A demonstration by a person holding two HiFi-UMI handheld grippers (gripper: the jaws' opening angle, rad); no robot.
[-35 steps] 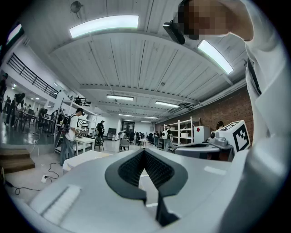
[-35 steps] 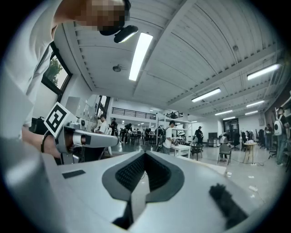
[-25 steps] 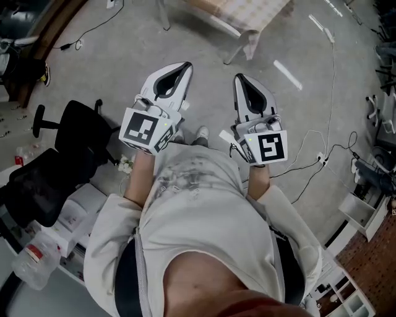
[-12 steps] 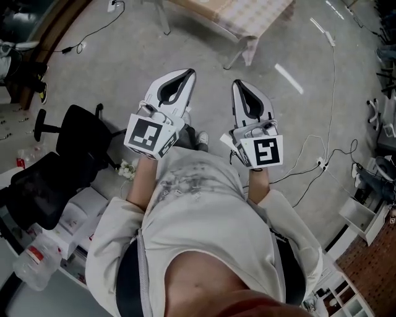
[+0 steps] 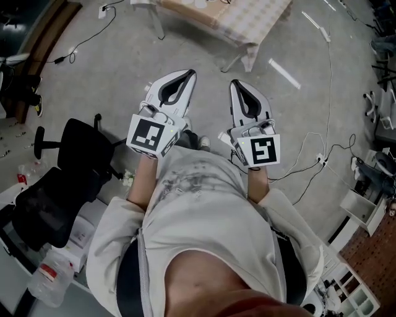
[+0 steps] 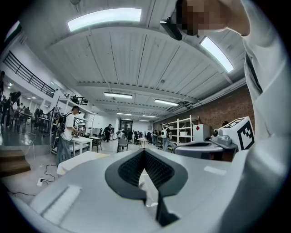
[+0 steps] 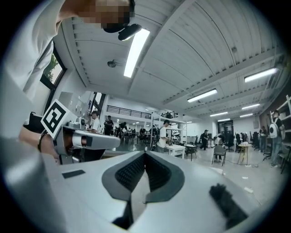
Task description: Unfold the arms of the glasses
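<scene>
No glasses show in any view. In the head view I hold both grippers level in front of my body, side by side over the concrete floor. The left gripper point(image 5: 187, 74) has its jaw tips meeting and nothing between them. The right gripper point(image 5: 237, 83) is likewise shut and empty. Through the left gripper view the left gripper point(image 6: 144, 151) points across a large hall, with the right gripper's body point(image 6: 204, 148) beside it. The right gripper point(image 7: 145, 154) looks the same way, the left gripper's body point(image 7: 86, 139) at its left. A cloth-covered table point(image 5: 247, 15) stands ahead on the floor.
A black office chair point(image 5: 65, 186) stands at my left, with a plastic bottle point(image 5: 52, 283) and papers near it. Cables point(image 5: 312, 155) trail over the floor at the right. White shelving point(image 5: 356, 213) sits at the lower right. Several people and tables point(image 7: 179, 149) fill the hall ahead.
I have stepped forward: the table has come further into the head view and the chair has slid down the frame. Both grippers stay shut, side by side.
</scene>
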